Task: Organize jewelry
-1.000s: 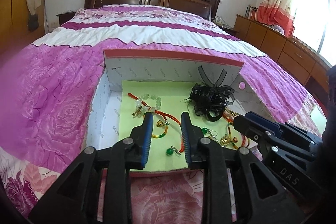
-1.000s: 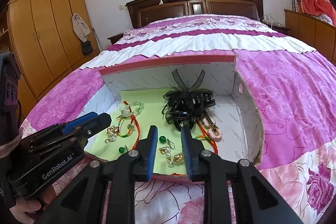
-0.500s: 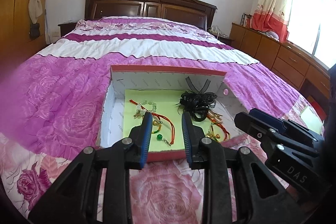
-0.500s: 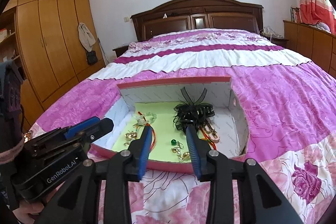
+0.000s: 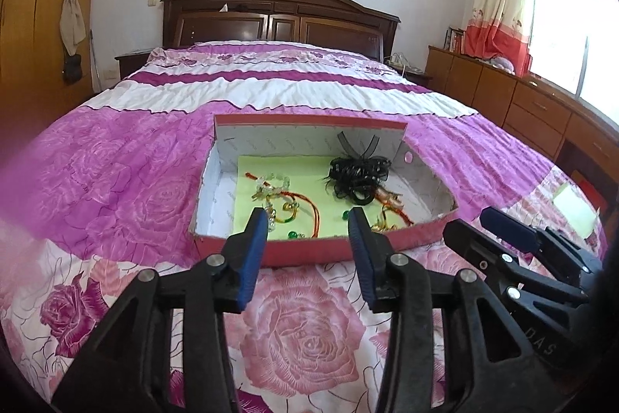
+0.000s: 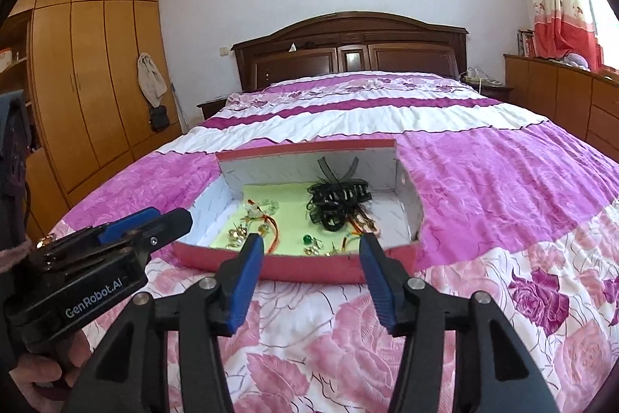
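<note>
A red cardboard box (image 5: pixel 309 250) (image 6: pixel 294 268) with a white inside and a yellow-green liner sits on the bed. In it lie a black hair clip with ribbon (image 5: pixel 358 177) (image 6: pixel 336 198), a red cord bracelet with clear beads (image 5: pixel 278 186) (image 6: pixel 263 213), green beads (image 5: pixel 292 234) (image 6: pixel 306 239) and small gold pieces (image 6: pixel 236 233). My left gripper (image 5: pixel 307 219) is open and empty, held in front of the box's near wall. My right gripper (image 6: pixel 311 244) is open and empty, also short of the box. Each gripper shows in the other's view (image 5: pixel 487 225) (image 6: pixel 170 221).
The box rests on a pink and purple rose bedspread (image 5: pixel 116 180). A dark wooden headboard (image 6: pixel 348 45) is at the far end. A wardrobe (image 6: pixel 89 84) stands left, a low dresser (image 5: pixel 522 107) and curtained window right.
Both grippers have pulled back and up from inside the box to in front of it, and both have opened wider. The jewelry stays in the box.
</note>
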Demonstrator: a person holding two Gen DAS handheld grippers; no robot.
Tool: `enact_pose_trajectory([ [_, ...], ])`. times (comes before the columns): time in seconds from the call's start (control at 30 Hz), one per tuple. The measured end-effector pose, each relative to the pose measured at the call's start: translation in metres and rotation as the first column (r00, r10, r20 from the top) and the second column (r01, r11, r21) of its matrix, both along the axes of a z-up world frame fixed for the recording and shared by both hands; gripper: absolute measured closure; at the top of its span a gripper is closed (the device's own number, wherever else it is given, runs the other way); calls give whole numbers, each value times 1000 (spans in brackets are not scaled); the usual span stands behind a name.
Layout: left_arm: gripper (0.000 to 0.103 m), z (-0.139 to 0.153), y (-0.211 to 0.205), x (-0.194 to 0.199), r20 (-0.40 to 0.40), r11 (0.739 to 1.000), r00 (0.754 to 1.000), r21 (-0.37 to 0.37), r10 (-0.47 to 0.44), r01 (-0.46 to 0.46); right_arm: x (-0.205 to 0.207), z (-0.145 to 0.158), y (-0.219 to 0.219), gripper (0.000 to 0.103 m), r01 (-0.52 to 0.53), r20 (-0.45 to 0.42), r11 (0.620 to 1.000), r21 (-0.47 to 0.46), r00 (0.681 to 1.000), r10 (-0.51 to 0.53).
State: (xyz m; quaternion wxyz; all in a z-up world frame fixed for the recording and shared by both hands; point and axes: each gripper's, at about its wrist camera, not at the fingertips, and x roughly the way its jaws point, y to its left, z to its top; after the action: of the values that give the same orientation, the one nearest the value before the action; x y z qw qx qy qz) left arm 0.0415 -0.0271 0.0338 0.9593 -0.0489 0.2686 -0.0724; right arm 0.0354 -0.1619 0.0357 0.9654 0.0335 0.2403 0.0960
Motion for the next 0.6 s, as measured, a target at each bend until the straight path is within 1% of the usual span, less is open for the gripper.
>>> enact_pose_trajectory([
  [0.1, 64, -4, -1, -1, -2, 1000, 1000, -1, 6, -6, -2, -7, 0, 48, 10, -7, 1000, -6, 1000, -10],
  [0.33, 63, -9, 1, -1, -11, 1000, 1000, -3, 24, -24, 1, -18, -7, 48, 35, -30, 999, 10, 999, -34],
  [0.6, 63, -12, -2, -1, -16, 1000, 1000, 9, 23, -23, 2, -19, -7, 48, 36, -34, 999, 12, 999, -36],
])
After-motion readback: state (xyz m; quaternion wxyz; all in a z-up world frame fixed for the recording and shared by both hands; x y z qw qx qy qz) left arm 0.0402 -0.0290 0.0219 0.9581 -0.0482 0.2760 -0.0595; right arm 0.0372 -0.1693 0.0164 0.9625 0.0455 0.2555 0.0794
